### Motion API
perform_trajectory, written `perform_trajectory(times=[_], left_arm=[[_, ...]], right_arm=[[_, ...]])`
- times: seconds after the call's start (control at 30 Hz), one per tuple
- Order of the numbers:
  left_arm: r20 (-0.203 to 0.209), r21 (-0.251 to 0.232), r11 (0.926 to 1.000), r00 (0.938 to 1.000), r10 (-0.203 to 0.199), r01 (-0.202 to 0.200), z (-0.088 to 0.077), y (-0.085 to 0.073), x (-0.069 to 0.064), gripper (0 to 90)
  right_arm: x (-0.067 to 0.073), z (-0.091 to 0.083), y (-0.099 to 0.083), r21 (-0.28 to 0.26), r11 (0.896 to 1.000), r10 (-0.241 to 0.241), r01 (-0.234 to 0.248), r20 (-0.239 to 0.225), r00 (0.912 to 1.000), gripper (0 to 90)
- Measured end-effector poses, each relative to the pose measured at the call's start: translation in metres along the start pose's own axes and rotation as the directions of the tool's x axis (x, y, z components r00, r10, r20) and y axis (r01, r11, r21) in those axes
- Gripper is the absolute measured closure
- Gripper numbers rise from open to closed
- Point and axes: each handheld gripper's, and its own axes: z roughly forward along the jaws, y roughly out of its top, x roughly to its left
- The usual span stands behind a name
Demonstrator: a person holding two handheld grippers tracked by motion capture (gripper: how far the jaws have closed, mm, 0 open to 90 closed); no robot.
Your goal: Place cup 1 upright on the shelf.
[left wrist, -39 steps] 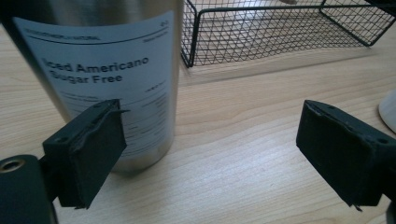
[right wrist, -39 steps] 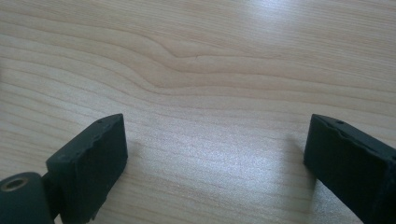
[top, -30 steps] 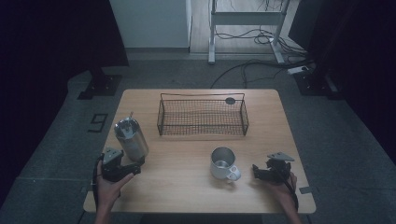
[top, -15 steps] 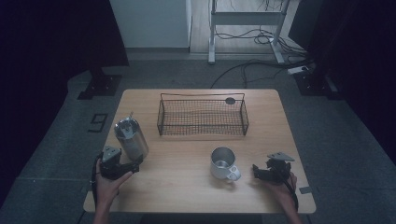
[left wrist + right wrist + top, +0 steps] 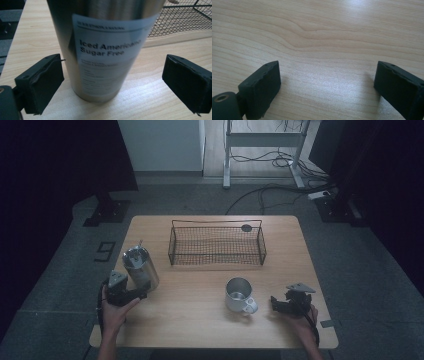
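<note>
A steel tumbler (image 5: 141, 267) with a white printed label (image 5: 107, 50) stands on the wooden table (image 5: 200, 320) near its left edge. My left gripper (image 5: 141, 291) sits just in front of it, and the tumbler's base is between the jaws. The jaws have just been opening. The left pad (image 5: 42, 82) is close beside the tumbler wall and the right pad (image 5: 187, 85) stands well off it. My right gripper (image 5: 276, 302) rests open near the front right corner, with bare wood between its pads (image 5: 262, 87). A steel mug (image 5: 239, 294) stands to its left.
A black wire basket (image 5: 217, 262) stands across the middle of the table toward the far side, and its mesh (image 5: 180, 20) shows behind the tumbler. A small dark disc (image 5: 246, 227) lies by the basket's far right corner. Cables run over the floor beyond the table.
The left hand has shifted slightly by the tumbler, and its jaws now stand apart from the tumbler's sides. The tumbler, the mug and the right gripper have stayed in place.
</note>
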Motion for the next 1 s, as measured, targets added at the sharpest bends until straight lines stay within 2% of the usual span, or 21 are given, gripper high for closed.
perform_trajectory(times=[0.37, 0.6, 0.93, 1.0], left_arm=[[0.020, -0.007, 0.9999, 0.9997, 0.012, -0.012, 0.000, 0.006, 0.009, 2.2], [0.041, -0.019, 0.9984, 0.9977, 0.053, -0.053, 0.004, 0.008, 0.011, 1.3], [0.010, -0.001, 0.9978, 0.9977, 0.067, -0.067, 0.012, 0.015, 0.013, 3.0], [0.012, -0.012, 0.9977, 0.9976, 0.067, -0.067, 0.013, 0.016, 0.013, 3.4]], right_arm=[[0.000, 0.000, 0.000, -0.002, 1.000, 0.001, -0.001, 0.005, 1.0000, 7.2], [0.000, 0.000, 0.000, -0.003, 1.000, 0.005, -0.004, 0.008, 1.0000, 7.6], [-0.001, 0.000, 0.000, -0.004, 1.000, 0.008, -0.007, 0.011, 0.9999, 7.9], [-0.001, 0.000, 0.000, -0.004, 1.000, 0.008, -0.008, 0.011, 0.9999, 7.9]])
